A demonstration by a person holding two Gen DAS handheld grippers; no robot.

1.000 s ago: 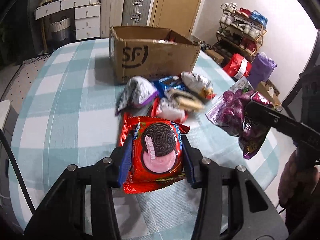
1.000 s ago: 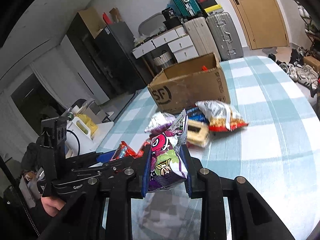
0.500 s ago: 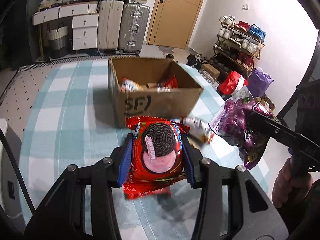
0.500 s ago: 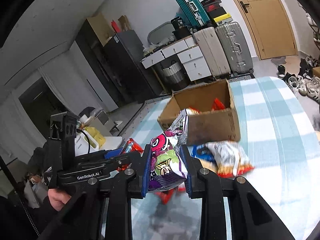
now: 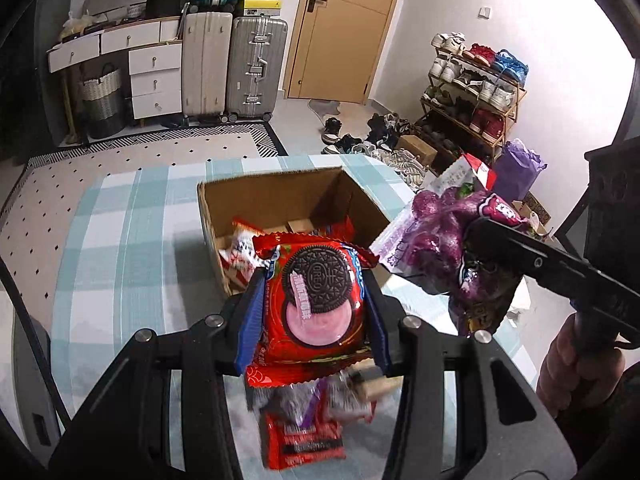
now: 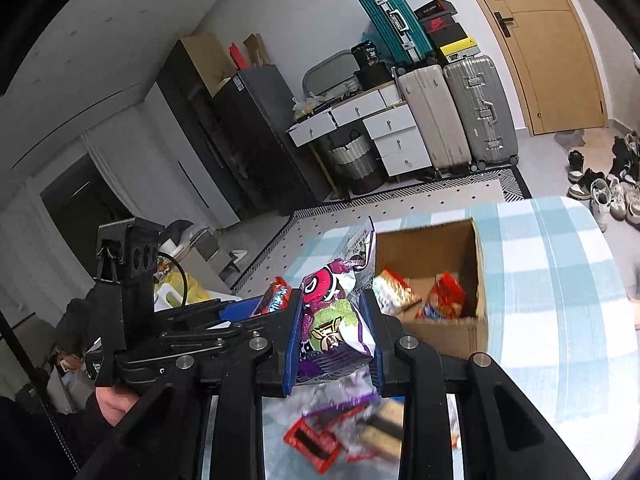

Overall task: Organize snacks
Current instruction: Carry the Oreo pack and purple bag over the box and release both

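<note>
Red foil catches the eye first: the Oreo packet [image 5: 320, 300] is clamped between the blue pads of the left tool [image 5: 314, 316], held above the table [image 5: 120, 248] with its top edge reaching over the near rim of the cardboard box [image 5: 276, 200]. The right tool [image 6: 334, 336] is closed on a purple snack bag [image 6: 332, 320], which also hangs in the air; in the left wrist view that same bag shows at the right side, level with the box's right wall, and the hand [image 5: 576, 356] that carries the right tool appears at the lower right. The box stands open toward the far end of the table, on a tablecloth checked in pale blue and white, and several snack packets [image 6: 420, 296] already lie inside it, among them a red one and a white one. Below both tools, nearer the table's front edge, a loose heap of snacks [image 5: 312, 424] lies on the cloth, blurred, with a red wrapper at the front of it. Beyond the far edge of the table the floor carries a patterned rug [image 5: 120, 160], and behind it stand two suitcases [image 5: 236, 68], a white chest of drawers [image 5: 152, 76] and a wooden door [image 5: 344, 28]. A shoe rack [image 5: 476, 88] stands against the right wall.
</note>
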